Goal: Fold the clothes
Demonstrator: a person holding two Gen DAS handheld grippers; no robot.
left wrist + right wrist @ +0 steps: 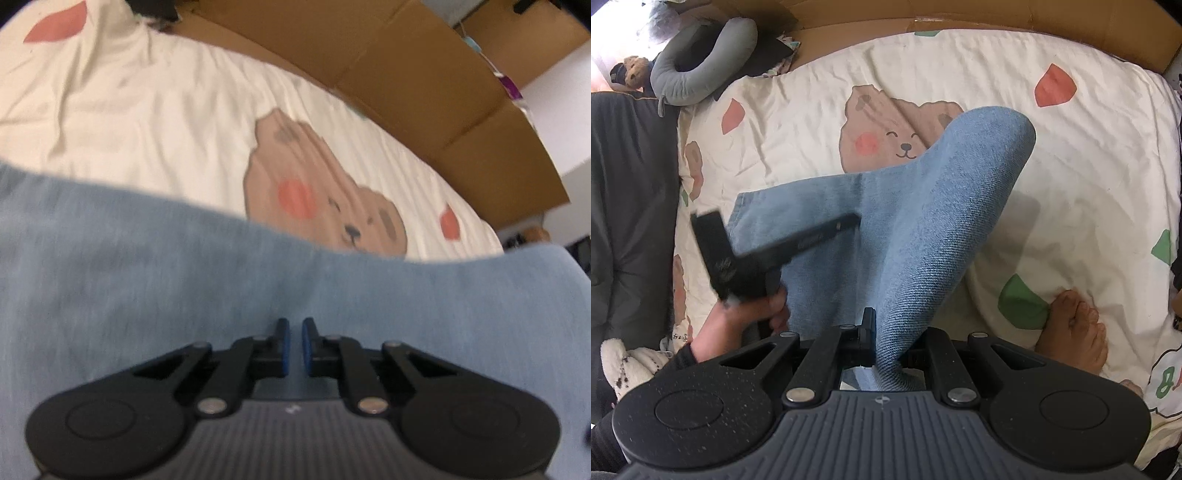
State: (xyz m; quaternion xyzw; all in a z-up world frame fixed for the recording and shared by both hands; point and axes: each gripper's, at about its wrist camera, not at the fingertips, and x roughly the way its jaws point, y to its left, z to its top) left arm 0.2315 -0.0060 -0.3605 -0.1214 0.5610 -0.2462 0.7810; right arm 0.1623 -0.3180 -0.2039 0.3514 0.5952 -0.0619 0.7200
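Jeans (923, 229) at frame centre on bed sheet (1089, 166), half folded. Right gripper (886, 343) clamped on lifted denim fold. Left gripper (294, 345) nearly closed, gap empty, over denim. Fold unfinished; flattening, further folds left.

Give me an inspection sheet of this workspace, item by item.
Surface: bed with cream bear-print sheet, wrinkled.
Job's things: blue jeans, partly lifted, the rest lying on the sheet.
Clutter: grey neck pillow, teddy bear, white plush toy.
Grippers: right gripper shut on the jeans; left gripper over denim, jaws nearly closed, grip unclear.
Cables: nothing seen.
Surroundings: cardboard along the bed's edge; bare foot on the sheet.
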